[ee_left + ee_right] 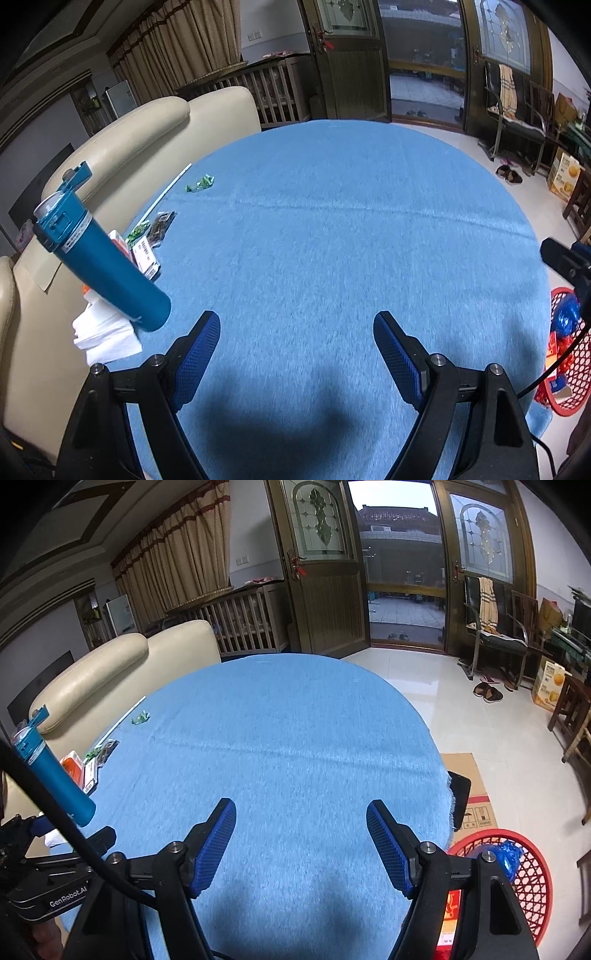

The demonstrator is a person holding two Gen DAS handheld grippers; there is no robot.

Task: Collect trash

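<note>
Matt fuzzy blue tablecloth (pixel 332 229), glossy teal bottle (pixel 107 266), possibly metal, red plastic mesh basket (pixel 532 882)

Black-framed left gripper (pixel 295 328), blue textured pads (pixel 201 354), silver screws.

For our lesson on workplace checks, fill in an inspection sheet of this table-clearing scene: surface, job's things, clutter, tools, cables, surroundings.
Surface: blue cloth covers the table, mostly bare.
Job's things: green wrapper, white straw, dark packet and a labelled packet along the left edge; red basket on the floor already holds trash.
Clutter: teal bottle, white tissues.
Tools: left tool open, empty; right tool open, empty.
Cables: black cable beside the left tool.
Surroundings: cream sofa, cardboard, chair, open door.
</note>
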